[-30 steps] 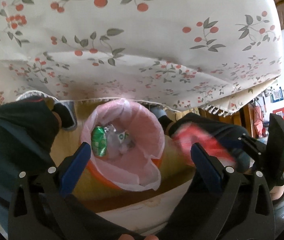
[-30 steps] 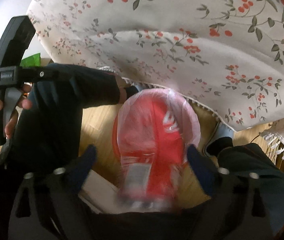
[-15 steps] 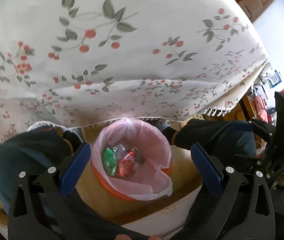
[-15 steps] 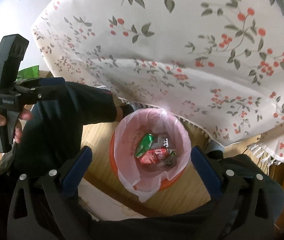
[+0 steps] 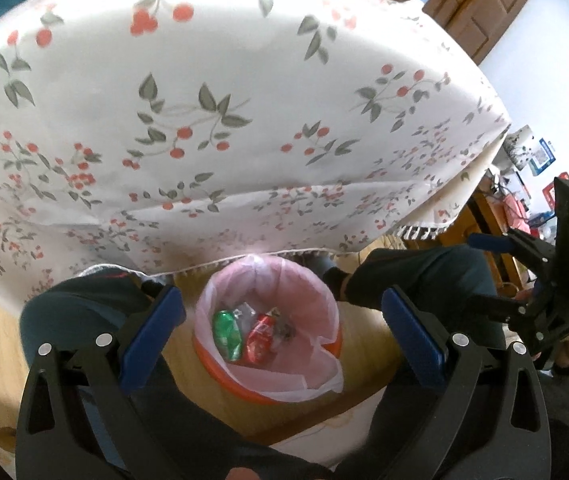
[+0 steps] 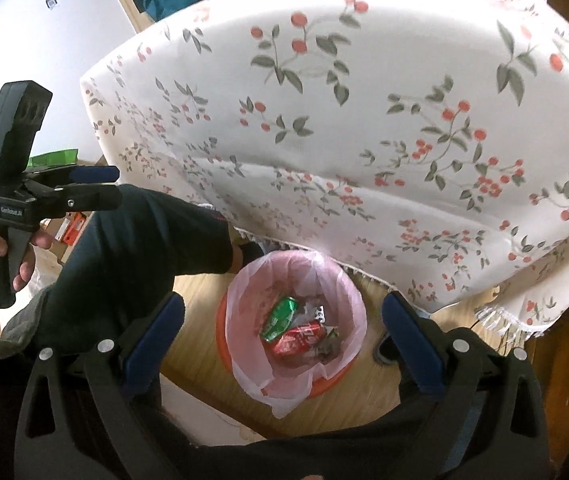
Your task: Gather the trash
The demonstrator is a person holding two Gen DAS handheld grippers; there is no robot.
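An orange bin with a pink liner (image 5: 316,288) (image 6: 348,292) stands on the wooden floor below the table edge. Inside lie a green can (image 5: 226,330) (image 6: 280,317), a red can (image 5: 259,336) (image 6: 298,338) and some crumpled wrappers. My left gripper (image 5: 282,334) is open and empty, high above the bin. My right gripper (image 6: 282,334) is open and empty too, also above the bin. The right gripper also shows at the right of the left wrist view (image 5: 488,242), and the left gripper at the left of the right wrist view (image 6: 98,182).
A table under a white cloth with red cherries (image 5: 224,120) (image 6: 364,120) fills the upper part of both views. The person's dark-clad knees (image 5: 424,276) (image 6: 140,232) flank the bin. Wooden furniture (image 5: 464,8) stands behind the table.
One second ago my right gripper held a red can over the bin; it let go and the can now lies in the bin. Both grippers have risen and more tabletop shows.
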